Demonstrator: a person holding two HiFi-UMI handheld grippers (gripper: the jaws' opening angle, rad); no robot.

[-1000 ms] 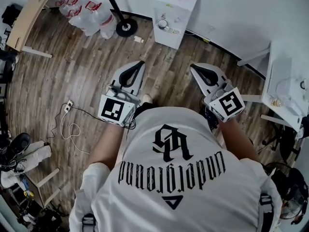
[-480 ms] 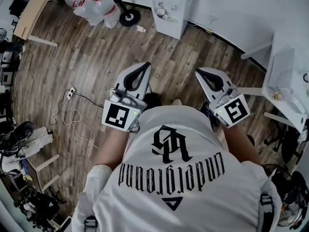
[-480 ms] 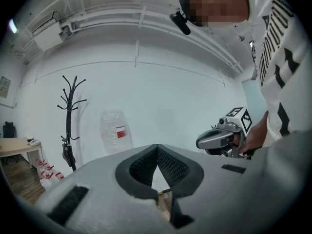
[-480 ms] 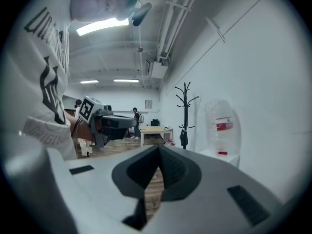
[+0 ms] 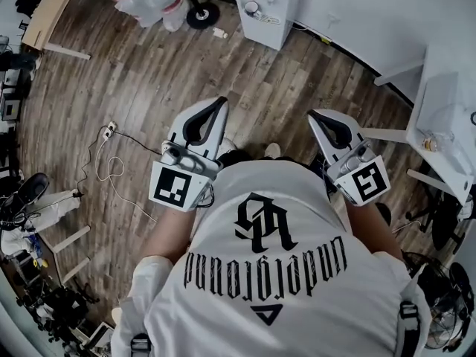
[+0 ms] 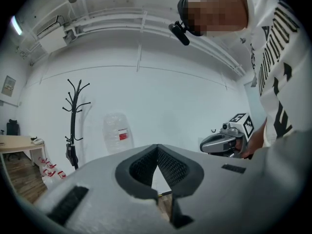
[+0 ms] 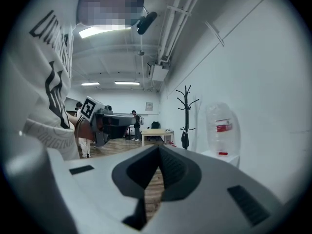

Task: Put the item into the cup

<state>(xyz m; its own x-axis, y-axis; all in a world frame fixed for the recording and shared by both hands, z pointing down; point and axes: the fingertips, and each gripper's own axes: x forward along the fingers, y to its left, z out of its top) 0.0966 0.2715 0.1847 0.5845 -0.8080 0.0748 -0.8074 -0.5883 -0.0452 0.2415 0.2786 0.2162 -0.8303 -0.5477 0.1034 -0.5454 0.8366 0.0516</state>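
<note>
Brown wooden plank floor (image 5: 126,73) lay beneath both grippers. Where the item and the cup were I could not tell. A few bits on the white table (image 5: 446,117) at the right edge of the head view were too small to name.

The grey-white left gripper (image 5: 221,101) and the matching right gripper (image 5: 312,114) were held out level in front of the person's white printed T-shirt (image 5: 268,274), well apart from each other. Each gripper's own view showed its dark ribbed pads pressed together at the tips, with nothing pinched between them.

The head view showed a white cabinet (image 5: 271,10) against the wall, the round base of a black coat stand (image 5: 202,13) and a loose white cable (image 5: 111,173) on the floor.

Only the gripper views showed the coat stand's branching top and a large clear water bottle (image 6: 118,133) standing on the cabinet. The left gripper view caught the right gripper from the side. The right gripper view looked down the room to a pale wooden desk (image 7: 155,133) and people standing far off (image 7: 134,121).
</note>
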